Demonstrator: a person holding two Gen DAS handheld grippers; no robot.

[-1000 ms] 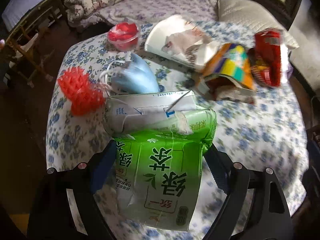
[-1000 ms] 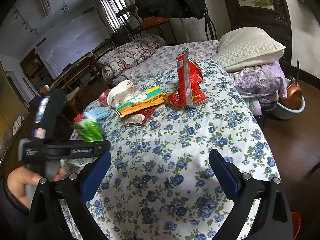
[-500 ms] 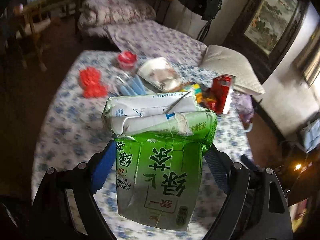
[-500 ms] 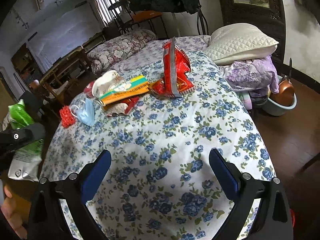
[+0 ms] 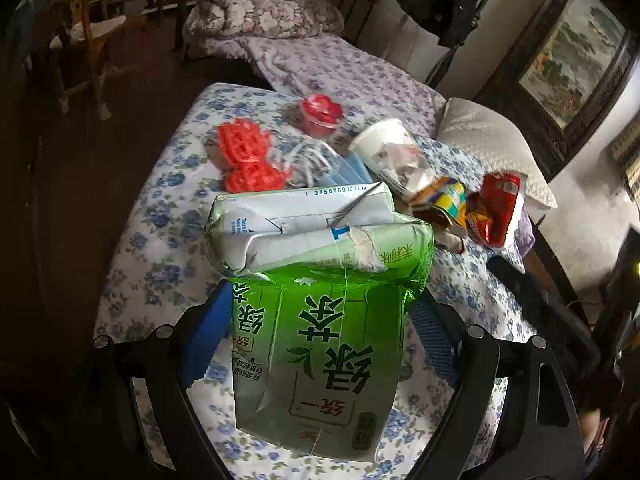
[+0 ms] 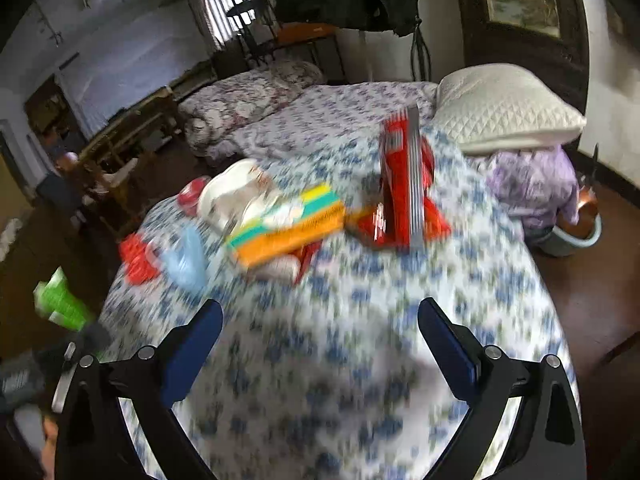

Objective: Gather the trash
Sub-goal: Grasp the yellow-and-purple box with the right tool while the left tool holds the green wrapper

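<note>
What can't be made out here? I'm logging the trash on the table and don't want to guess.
- Left wrist view: the green tea carton in the left gripper hides the tablecloth behind it.
- Right wrist view: motion blur smears print on the orange box and red snack bag.
- No bin shows in either view.

A: What's behind the floral tablecloth (image 6: 460, 280)?
B: A quilted white pillow (image 6: 504, 108), a purple-flowered bed (image 5: 340, 72), a folded quilt (image 5: 260, 16).
A: And on the wall?
B: A framed landscape painting (image 5: 572, 56).
</note>
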